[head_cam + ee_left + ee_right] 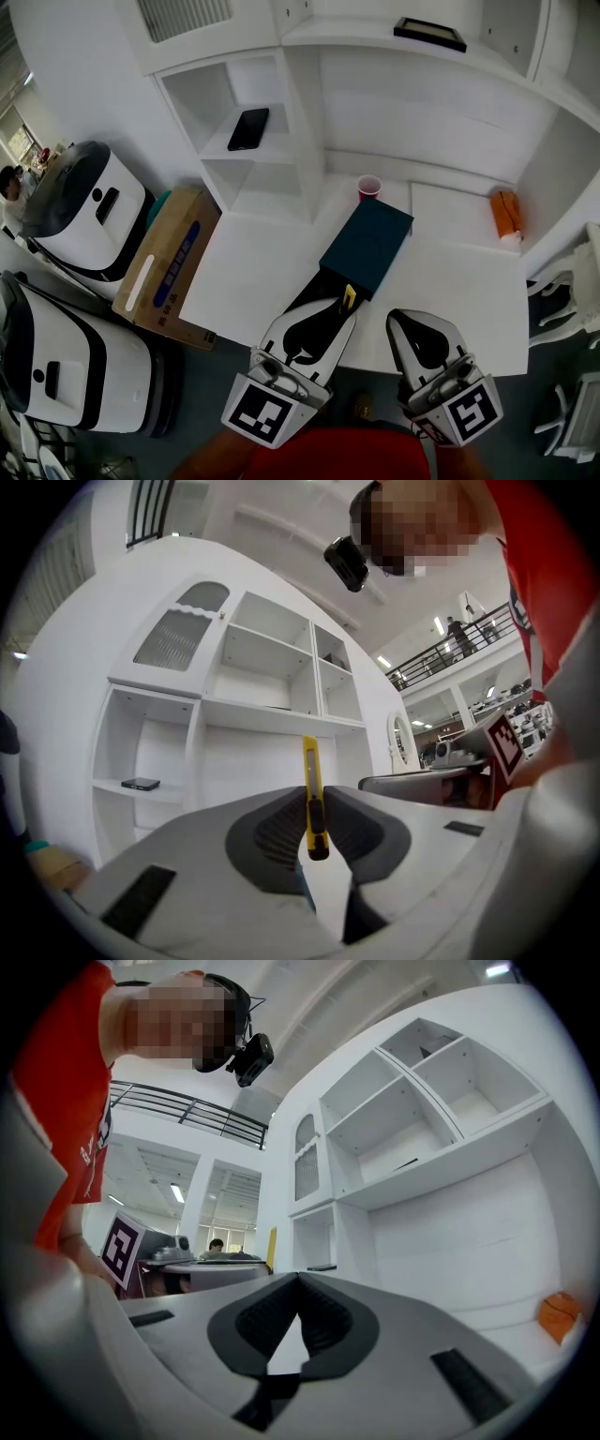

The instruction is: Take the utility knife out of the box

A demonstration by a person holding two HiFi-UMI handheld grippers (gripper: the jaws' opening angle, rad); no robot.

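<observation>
A dark teal box (pixel 367 246) lies on the white table (pixel 459 300), with a black inner part showing at its near end. My left gripper (pixel 345 312) hovers over that near end, shut on a yellow utility knife (pixel 349 297). In the left gripper view the knife (pixel 312 799) stands upright, pinched between the pads of the left gripper (pixel 314 819), and its upper half sticks out above them. My right gripper (pixel 400 322) hangs over the table's front edge, to the right of the box. Its jaws (pixel 298 1283) are shut with nothing in them.
A red cup (pixel 369 187) stands behind the box. An orange object (pixel 506 214) lies at the table's far right. White shelves at the back hold a black phone (pixel 248 128) and a black frame (pixel 429 34). A cardboard box (pixel 169 267) and white machines (pixel 80 216) stand at the left.
</observation>
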